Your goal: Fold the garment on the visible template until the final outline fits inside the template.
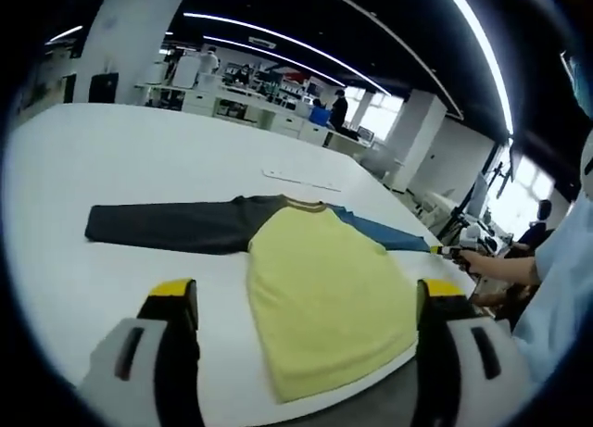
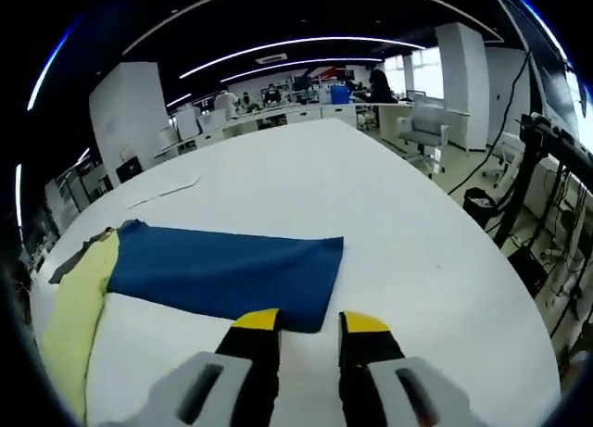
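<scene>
Garment (image 1: pixel 324 279) spread flat on white tabletop (image 1: pixel 120 158): yellow body, dark sleeve (image 1: pixel 167 225) stretched out to one side, blue sleeve (image 2: pixel 227 271) to the other. Left claw (image 1: pixel 306 302) spread wide, empty, hovering over the yellow hem near the tabletop edge. Right claw (image 2: pixel 309 321) narrowly parted, empty, tips just short of the blue cuff.

Both views low — sharing garment (image 1: pixel 315 279).
</scene>
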{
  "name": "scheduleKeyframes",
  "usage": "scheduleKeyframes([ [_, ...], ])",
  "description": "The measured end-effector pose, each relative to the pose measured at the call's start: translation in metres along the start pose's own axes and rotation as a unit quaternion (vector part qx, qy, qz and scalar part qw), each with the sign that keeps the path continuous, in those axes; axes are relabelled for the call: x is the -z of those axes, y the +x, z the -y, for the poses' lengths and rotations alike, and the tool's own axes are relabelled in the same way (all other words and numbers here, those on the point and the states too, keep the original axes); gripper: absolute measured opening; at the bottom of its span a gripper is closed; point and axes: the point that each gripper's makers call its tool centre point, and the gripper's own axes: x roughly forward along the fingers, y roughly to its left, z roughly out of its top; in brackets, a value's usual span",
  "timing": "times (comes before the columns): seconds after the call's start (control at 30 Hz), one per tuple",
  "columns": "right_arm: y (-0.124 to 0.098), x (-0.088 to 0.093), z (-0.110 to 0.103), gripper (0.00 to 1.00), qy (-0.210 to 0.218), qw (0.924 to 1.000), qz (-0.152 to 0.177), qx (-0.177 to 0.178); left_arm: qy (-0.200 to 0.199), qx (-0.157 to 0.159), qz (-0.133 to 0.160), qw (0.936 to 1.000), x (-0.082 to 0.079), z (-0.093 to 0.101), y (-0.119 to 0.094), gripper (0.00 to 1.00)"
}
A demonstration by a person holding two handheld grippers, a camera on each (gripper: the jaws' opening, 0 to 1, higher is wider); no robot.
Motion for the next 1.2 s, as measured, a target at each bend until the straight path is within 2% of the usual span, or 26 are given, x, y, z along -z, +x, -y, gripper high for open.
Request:
scheduleKeyframes([
  [0.2, 0.001, -0.003, -0.002, 0.05, -0.001, 1.0000, 0.001, -0.006, -0.005, 0.006, -0.009, 0.9999, 0.009, 0.006, 0.005, 0.95],
  [0.3, 0.001, -0.006, 0.003, 0.01, 0.015, 0.9999, 0.002, -0.004, -0.006, 0.008, -0.011, 0.9999, 0.010, 0.006, 0.004, 0.95],
  [0.43, 0.005, -0.014, 0.013, 0.00, 0.015, 0.9998, 0.005, -0.008, -0.003, 0.009, -0.004, 0.9999, 0.006, 0.003, 0.003, 0.95],
  [0.53, 0.010, -0.025, 0.019, 0.00, -0.010, 0.9998, 0.008, -0.012, 0.000, 0.015, -0.002, 0.9999, 0.006, 0.003, 0.002, 0.96],
  [0.67, 0.005, -0.049, 0.004, 0.00, -0.027, 0.9988, 0.023, -0.033, 0.009, 0.025, -0.009, 0.9996, 0.011, -0.005, 0.000, 0.96],
  [0.83, 0.004, -0.082, -0.035, 0.00, -0.057, 0.9960, 0.041, -0.055, 0.021, 0.045, -0.016, 0.9986, 0.013, -0.014, 0.000, 0.95],
  [0.93, 0.006, -0.092, -0.058, 0.00, -0.069, 0.9942, 0.043, -0.070, 0.039, 0.056, -0.030, 0.9973, 0.016, -0.019, 0.001, 0.95],
  [0.97, -0.004, -0.091, -0.087, 0.00, -0.085, 0.9924, 0.043, -0.077, 0.042, 0.060, -0.032, 0.9968, 0.016, -0.021, 0.001, 0.95],
  [1.03, -0.009, -0.092, -0.124, 0.00, -0.092, 0.9906, 0.045, -0.091, 0.044, 0.067, -0.032, 0.9963, 0.016, -0.025, 0.001, 0.96],
  [1.2, -0.004, -0.095, -0.195, 0.00, -0.117, 0.9844, 0.039, -0.126, 0.047, 0.085, -0.034, 0.9947, 0.018, -0.035, -0.002, 0.96],
])
